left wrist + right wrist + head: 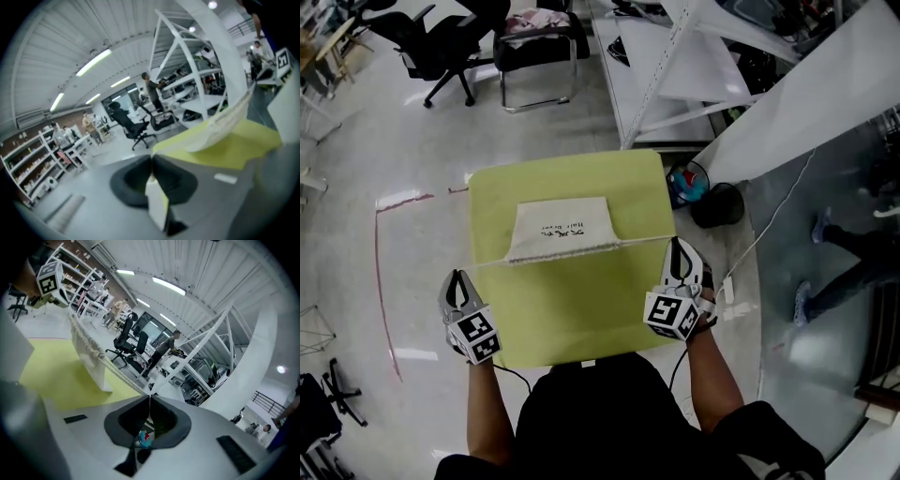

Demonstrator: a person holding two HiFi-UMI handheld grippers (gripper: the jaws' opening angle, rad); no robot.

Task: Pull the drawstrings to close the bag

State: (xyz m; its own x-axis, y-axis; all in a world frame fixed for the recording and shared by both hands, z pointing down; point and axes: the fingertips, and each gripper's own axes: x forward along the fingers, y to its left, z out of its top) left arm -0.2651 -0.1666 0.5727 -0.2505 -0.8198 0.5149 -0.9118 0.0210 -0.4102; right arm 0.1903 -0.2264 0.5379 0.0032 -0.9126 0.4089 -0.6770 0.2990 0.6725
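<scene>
Left hand-held gripper (457, 277) and right hand-held gripper (677, 244) pinching drawstring ends (642, 240), bag (561, 230) strung between them

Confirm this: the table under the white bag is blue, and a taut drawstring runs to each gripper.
Wrong colour: the head view shows the table yellow-green, not blue. The white bag is over it, and a taut drawstring runs to the left gripper and the right gripper.
</scene>
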